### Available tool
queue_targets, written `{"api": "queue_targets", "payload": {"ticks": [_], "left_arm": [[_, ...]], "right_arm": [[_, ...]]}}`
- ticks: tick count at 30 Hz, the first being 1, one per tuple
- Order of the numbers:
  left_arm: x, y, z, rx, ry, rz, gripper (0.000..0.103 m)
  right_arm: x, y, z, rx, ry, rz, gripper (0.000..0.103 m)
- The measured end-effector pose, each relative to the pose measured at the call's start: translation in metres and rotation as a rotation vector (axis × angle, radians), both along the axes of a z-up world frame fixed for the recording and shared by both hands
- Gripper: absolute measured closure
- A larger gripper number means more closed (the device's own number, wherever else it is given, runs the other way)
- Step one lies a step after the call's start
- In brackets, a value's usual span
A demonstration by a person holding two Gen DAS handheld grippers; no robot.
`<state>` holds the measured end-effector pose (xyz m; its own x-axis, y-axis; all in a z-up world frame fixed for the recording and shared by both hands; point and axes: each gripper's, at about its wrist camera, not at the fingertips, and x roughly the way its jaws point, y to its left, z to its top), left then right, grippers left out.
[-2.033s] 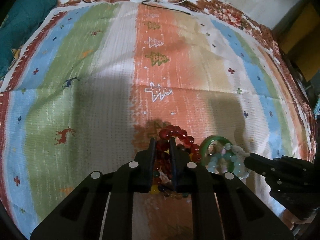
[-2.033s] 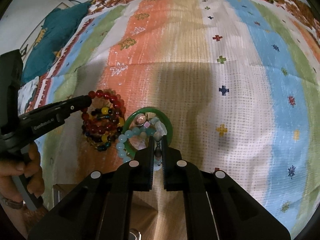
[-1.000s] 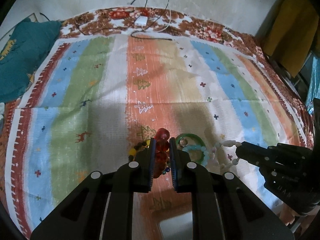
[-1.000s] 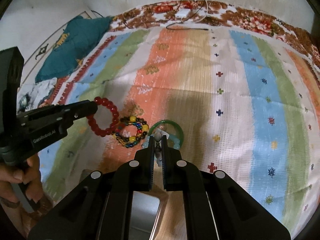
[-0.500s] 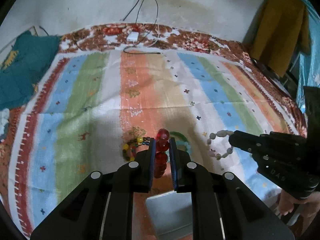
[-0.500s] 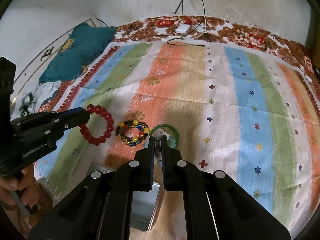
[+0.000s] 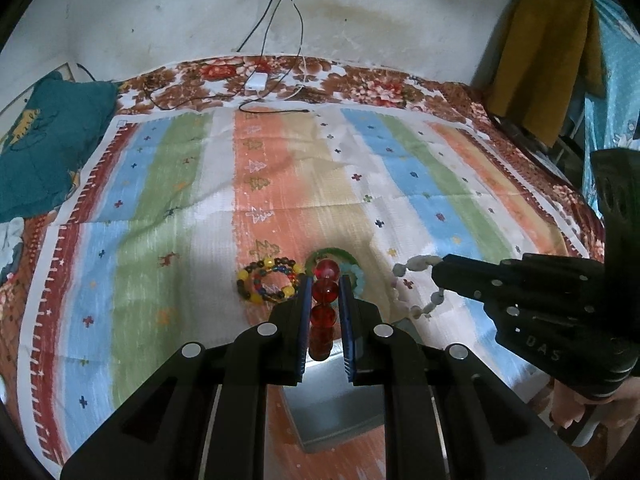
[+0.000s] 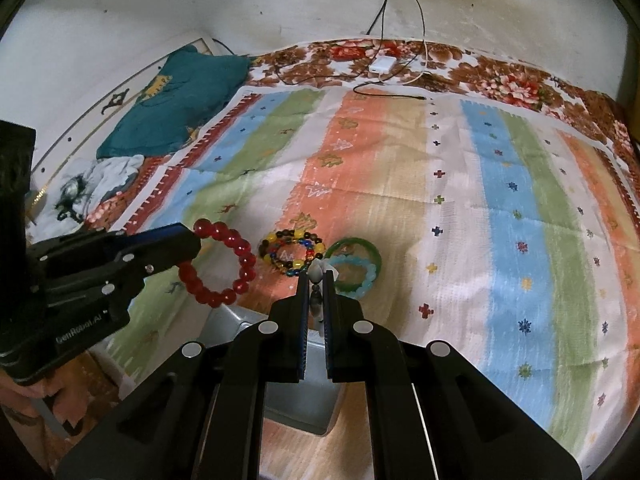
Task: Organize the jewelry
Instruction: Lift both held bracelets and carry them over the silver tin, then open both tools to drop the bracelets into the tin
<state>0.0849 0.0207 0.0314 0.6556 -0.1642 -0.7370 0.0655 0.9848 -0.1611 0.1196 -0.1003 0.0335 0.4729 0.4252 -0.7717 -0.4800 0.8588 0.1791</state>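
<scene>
My left gripper (image 7: 326, 280) is shut on a red bead bracelet (image 7: 325, 292), which hangs as a ring from its tip (image 8: 244, 254) above the striped cloth. A pale white bead bracelet (image 8: 316, 269) is pinched in my shut right gripper (image 8: 316, 276); its loop dangles off the tip in the left wrist view (image 7: 418, 261). Lying on the cloth just ahead are a multicoloured bead bracelet (image 8: 272, 237), a green bangle (image 8: 352, 242) and a light blue bead bracelet (image 8: 370, 276) resting on the bangle. A grey metal box (image 7: 332, 412) sits below both grippers.
The striped cloth (image 7: 160, 220) covers a bed with a floral sheet. A teal cushion (image 7: 44, 140) lies at the far left. A white charger (image 7: 256, 80) with cables lies at the far edge by the wall. A yellow garment (image 7: 548, 52) hangs at the right.
Both grippers have lifted and drawn back from the pile, each carrying its bracelet clear of the cloth. The metal box has come into view beneath them.
</scene>
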Motion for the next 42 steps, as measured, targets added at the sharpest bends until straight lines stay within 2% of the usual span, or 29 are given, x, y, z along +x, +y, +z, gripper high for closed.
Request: {"api": "queue_targets", "payload": {"ticks": [17,21,22,24,26,28,34,37,42], "left_arm": [[-0.025,-0.012,-0.016,0.012,0.040,-0.004,0.090],[-0.025,-0.012,-0.021,-0.032,0.073,-0.029,0.090],[-0.026,-0.013,-0.020,-0.023,0.067,-0.031,0.088],[-0.026,-0.011,-0.018,-0.002,0.053,-0.015,0.075],[-0.024,-0.006,-0.018,-0.013,0.055,0.009,0.071],[-0.021,0.001,-0.020,-0.023,0.065,0.036,0.068],[-0.010,0.021,-0.026,-0.043,0.092,0.100,0.052],[-0.005,0.026,-0.029,-0.052,0.109,0.105,0.051],[0.008,0.030,-0.036,-0.030,0.135,0.123,0.045]], "right_arm": [[-0.025,-0.003,-0.013,0.002,0.044,0.008,0.095],[-0.028,-0.003,-0.014,0.015,0.061,0.023,0.095],[-0.028,-0.002,-0.015,0.014,0.066,0.032,0.095],[-0.028,-0.001,-0.016,0.005,0.068,0.034,0.095],[-0.027,-0.002,-0.017,0.001,0.071,0.026,0.088],[-0.025,-0.003,-0.017,0.001,0.071,0.017,0.061],[-0.018,-0.003,-0.021,-0.016,0.073,0.006,0.060],[-0.016,-0.002,-0.022,-0.037,0.066,-0.001,0.049],[-0.011,0.000,-0.024,-0.049,0.062,-0.017,0.042]]}}
